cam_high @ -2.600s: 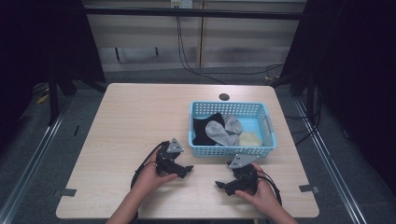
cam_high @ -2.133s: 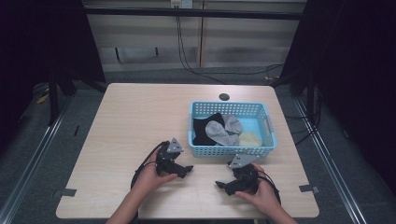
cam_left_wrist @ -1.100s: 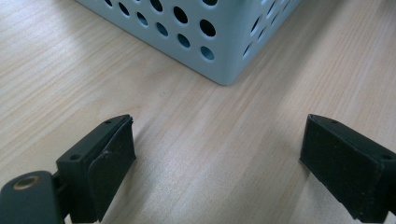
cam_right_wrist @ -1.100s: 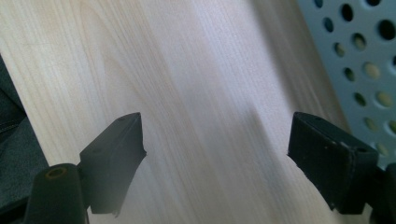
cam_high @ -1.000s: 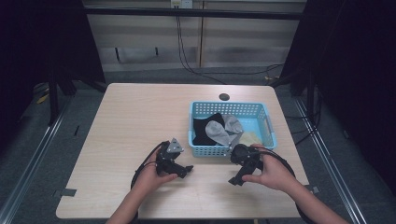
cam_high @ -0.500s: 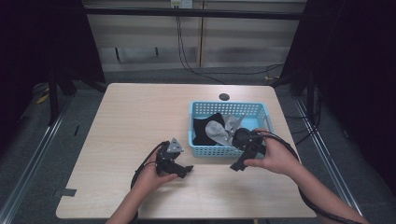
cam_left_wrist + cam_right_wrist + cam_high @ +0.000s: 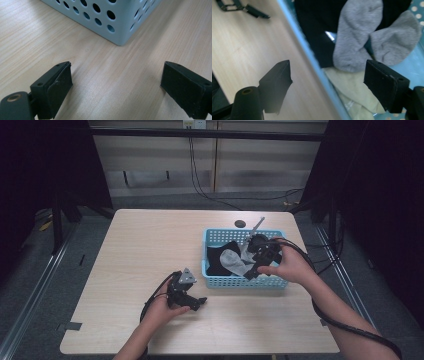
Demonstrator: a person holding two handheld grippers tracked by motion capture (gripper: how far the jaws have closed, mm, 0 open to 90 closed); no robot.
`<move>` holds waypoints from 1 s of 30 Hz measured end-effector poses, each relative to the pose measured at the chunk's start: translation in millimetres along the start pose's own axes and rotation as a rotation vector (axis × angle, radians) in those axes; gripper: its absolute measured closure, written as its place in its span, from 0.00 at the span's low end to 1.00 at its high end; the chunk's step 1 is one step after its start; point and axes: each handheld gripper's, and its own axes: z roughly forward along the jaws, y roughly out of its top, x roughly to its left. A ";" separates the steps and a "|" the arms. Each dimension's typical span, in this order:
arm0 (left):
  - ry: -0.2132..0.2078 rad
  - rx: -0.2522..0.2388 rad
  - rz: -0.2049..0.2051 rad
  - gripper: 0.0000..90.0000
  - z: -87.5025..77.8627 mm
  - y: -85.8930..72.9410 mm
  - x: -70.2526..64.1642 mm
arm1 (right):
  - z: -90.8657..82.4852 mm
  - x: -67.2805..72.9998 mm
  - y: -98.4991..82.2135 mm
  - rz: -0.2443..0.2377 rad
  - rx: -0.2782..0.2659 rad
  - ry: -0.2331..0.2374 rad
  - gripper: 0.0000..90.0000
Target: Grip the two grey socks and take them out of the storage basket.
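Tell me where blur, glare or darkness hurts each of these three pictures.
High view: dark surroundings, the light wooden table evenly lit. Left gripper view: sharp on the perforated blue plastic basket, no glare. Right gripper view: soft focus, a small bright glint on the black cloth beside the grey socks.

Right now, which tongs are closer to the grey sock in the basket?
The right tongs. They hover over the blue basket, just beside the grey sock. The left tongs sit lower on the table, outside the basket's near corner.
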 end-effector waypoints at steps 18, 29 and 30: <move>-0.003 -0.001 -0.001 0.10 0.1 0.0 0.0 | 48.4 -53.4 12.6 0.172 0.014 -0.029 0.31; -0.004 0.000 0.000 0.10 0.2 0.0 0.0 | 84.7 -53.4 14.3 0.161 0.056 -0.016 0.41; -0.005 -0.001 -0.003 0.10 0.2 0.0 -0.2 | 87.0 -52.8 14.4 0.163 0.058 -0.013 0.43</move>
